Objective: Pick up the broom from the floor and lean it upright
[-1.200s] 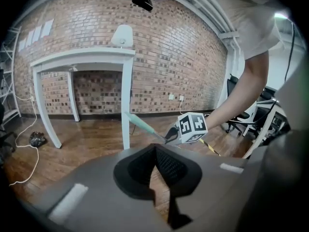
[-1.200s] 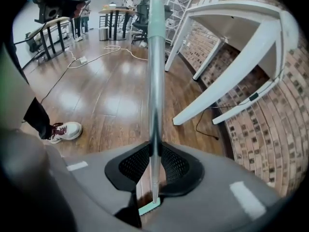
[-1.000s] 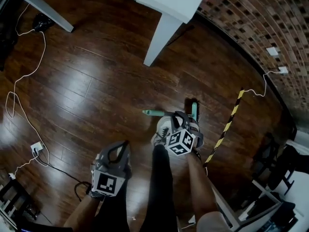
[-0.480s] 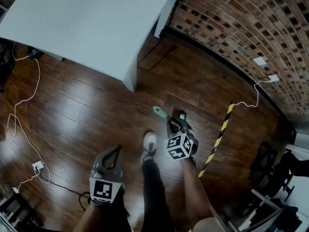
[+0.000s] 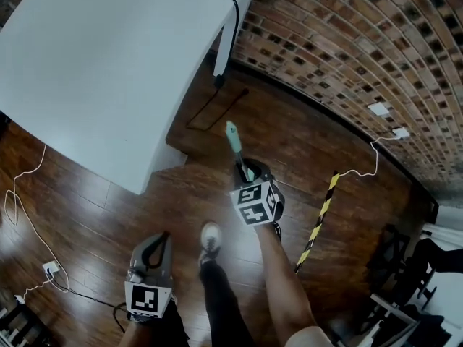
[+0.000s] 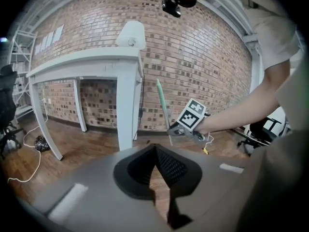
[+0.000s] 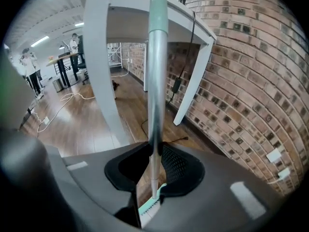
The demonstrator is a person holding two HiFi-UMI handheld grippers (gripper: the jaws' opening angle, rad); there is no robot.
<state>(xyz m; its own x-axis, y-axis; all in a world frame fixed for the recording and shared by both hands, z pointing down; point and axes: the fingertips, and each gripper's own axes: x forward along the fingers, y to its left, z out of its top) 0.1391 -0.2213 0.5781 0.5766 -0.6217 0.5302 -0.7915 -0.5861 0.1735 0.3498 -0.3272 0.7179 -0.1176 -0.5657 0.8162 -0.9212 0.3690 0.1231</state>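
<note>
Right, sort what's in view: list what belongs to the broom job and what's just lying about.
Job: broom, right gripper clamped on its handle, brick wall, probably to lean it on.
Lying about: white table, white floor cables, striped floor tape, office chair.

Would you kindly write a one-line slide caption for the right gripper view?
The right gripper clamps the broom handle beside a white table and brick wall.

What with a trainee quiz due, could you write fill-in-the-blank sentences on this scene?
The right claw grips the broom by its ____.
The left claw holds ____.
The table next to the brick wall is ____ in colour.
Missing words: handle; nothing; white.
</note>
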